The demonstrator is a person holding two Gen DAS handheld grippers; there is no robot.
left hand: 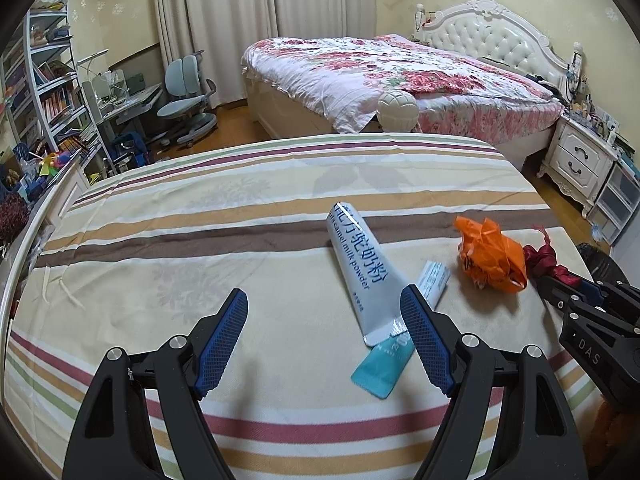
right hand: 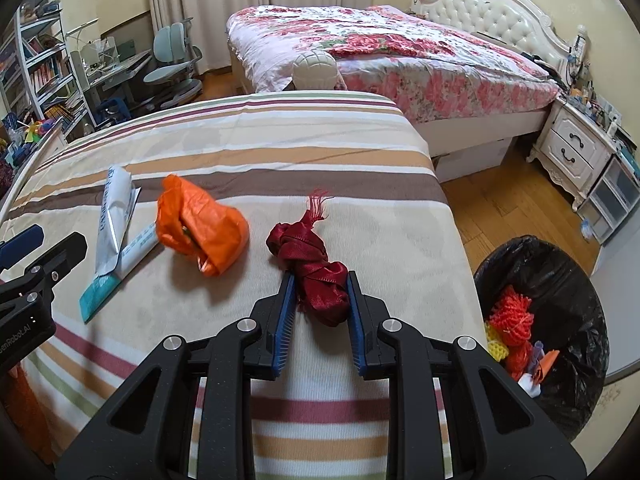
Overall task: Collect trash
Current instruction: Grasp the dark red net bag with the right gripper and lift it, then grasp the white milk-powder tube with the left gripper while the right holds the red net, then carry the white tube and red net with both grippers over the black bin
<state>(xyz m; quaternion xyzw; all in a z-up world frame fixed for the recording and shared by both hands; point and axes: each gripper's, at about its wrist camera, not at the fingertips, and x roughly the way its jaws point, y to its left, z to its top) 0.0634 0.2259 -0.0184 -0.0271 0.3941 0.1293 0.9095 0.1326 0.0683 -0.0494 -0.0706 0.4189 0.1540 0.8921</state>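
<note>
Red shiny ribbon (right hand: 310,256), knotted in a bunch, is being squeezed between the blue pads of the right claw (right hand: 322,300). The bunch is being held just over the striped sheet (right hand: 248,152), near its right edge. Its long way is running from the claw toward the far end of the sheet, and a frayed tail is sticking up at that far end.

The black trash bin (right hand: 560,280) is being shown only by the right wrist view. It is standing on the wood floor (right hand: 500,208) beside the striped bed, with red and yellow netting and other scraps inside. In the left wrist view only a dark bit can be seen at the right edge, and it cannot be told if that is the bin.

The left claw (left hand: 324,312) is being seen best in its own view. It is being held wide apart with nothing between its pads, over the sheet. Its right pad is sitting over the end of the packets.

Four bits of trash are being counted on the sheet: one ribbon, one crumpled orange bag (right hand: 200,228), one long white packet (left hand: 358,268) with blue writing, and one flat blue and white packet (left hand: 400,328) under it. The white packet is lying with its long way from near the left claw toward the far end of the sheet, a little slanted. The orange bag is lying between the packets and the ribbon.

Two claws are being counted, and one bin.
</note>
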